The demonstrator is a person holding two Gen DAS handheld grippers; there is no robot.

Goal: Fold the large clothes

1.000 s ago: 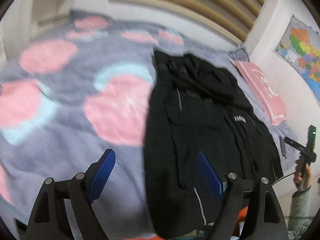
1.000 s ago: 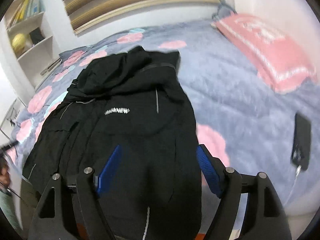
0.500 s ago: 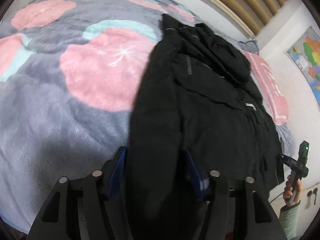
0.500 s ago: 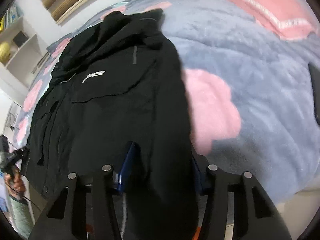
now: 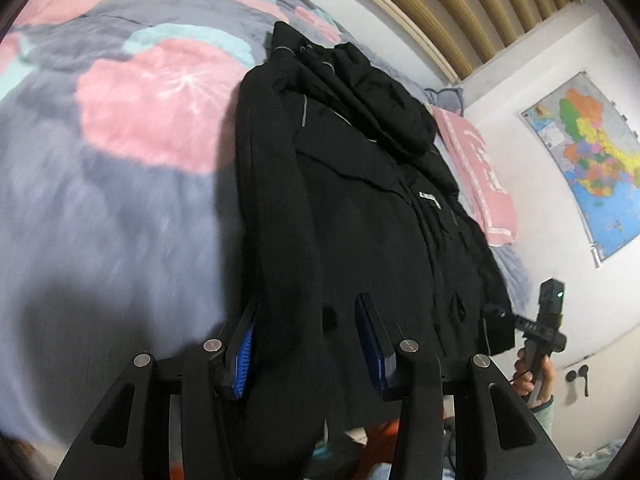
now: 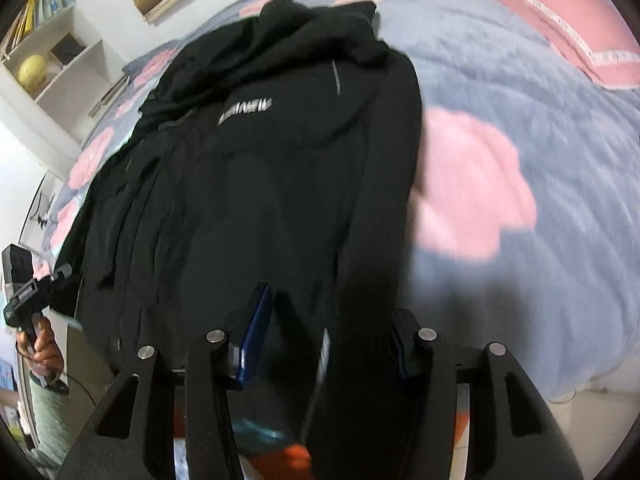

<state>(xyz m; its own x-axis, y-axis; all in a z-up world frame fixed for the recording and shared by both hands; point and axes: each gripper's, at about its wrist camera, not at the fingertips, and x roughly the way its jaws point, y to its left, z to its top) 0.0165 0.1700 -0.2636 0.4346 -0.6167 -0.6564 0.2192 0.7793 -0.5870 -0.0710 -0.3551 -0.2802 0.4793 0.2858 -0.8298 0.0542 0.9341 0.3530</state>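
Note:
A black hooded jacket lies face up on the bed, hood at the far end and hem over the near edge. My left gripper straddles the hem at the jacket's left side. Its jaws are closing, with fabric between them and a gap still showing at the right pad. My right gripper is at the hem on the jacket's right side. Bunched fabric fills its jaws and hides the right pad. Each view shows the other hand-held gripper at the opposite bottom corner.
A grey blanket with pink flowers covers the bed. A pink pillow lies at the head end, near a wall map. A white shelf stands on the far left. Something orange shows below the bed edge.
Both grippers have come down and forward onto the jacket's hem. Their jaws went from wide open above the fabric to narrowed around it.

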